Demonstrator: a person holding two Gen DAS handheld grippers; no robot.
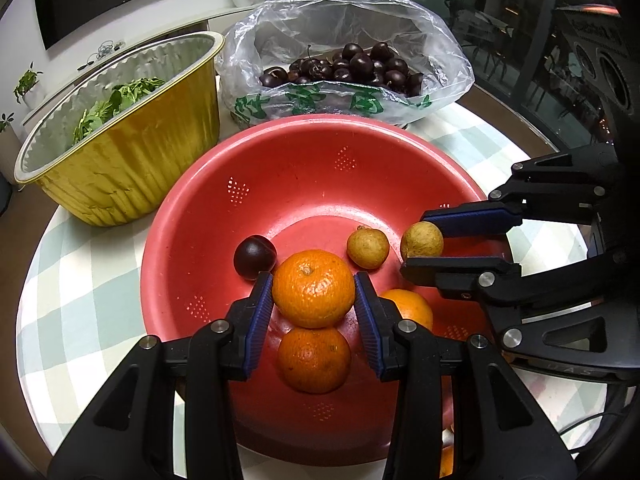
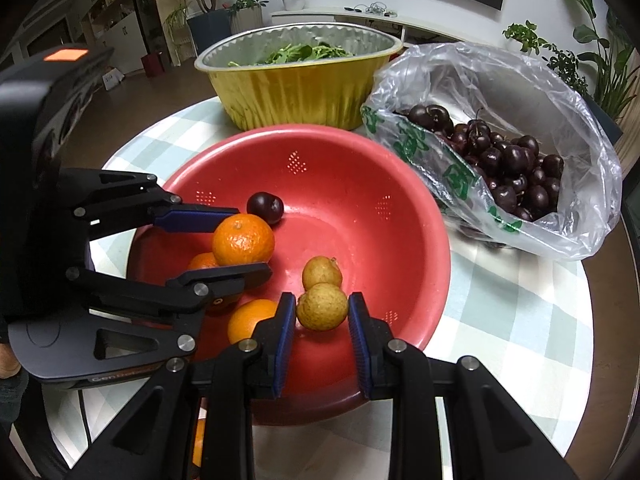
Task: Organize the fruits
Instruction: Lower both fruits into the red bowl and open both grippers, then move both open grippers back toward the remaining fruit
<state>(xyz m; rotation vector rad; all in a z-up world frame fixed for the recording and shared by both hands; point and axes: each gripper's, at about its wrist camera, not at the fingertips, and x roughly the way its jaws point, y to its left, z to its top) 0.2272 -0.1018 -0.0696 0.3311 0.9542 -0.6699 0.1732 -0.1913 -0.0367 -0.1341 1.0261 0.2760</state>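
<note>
Tablecloth (image 1: 80, 280) in pale green check covers the round table. On it, a red colander (image 1: 280, 184) sits at the centre; at its 11 o'clock in the left wrist view stands a gold foil tub (image 1: 120, 184) of leafy greens (image 1: 116, 100), and at 1 o'clock a clear plastic bag (image 1: 360, 24) of dark cherries (image 1: 352, 66).

Inside the colander, the left gripper (image 1: 314, 292) has its blue pads against both sides of a mandarin (image 1: 314, 288), closed onto it. A second mandarin (image 1: 314, 360) lies directly below at 6 o'clock, a third (image 1: 412, 308) at 4 o'clock behind the right-hand finger. A single cherry (image 1: 255, 257) rests just beside the held mandarin at 10 o'clock.

The right gripper (image 2: 322, 320) brackets a yellow-brown longan (image 2: 322, 306); one pad touches it, the other shows a narrow gap, so a firm grip cannot be told. Another longan (image 2: 322, 274) touches it at 12 o'clock in the right wrist view.
</note>
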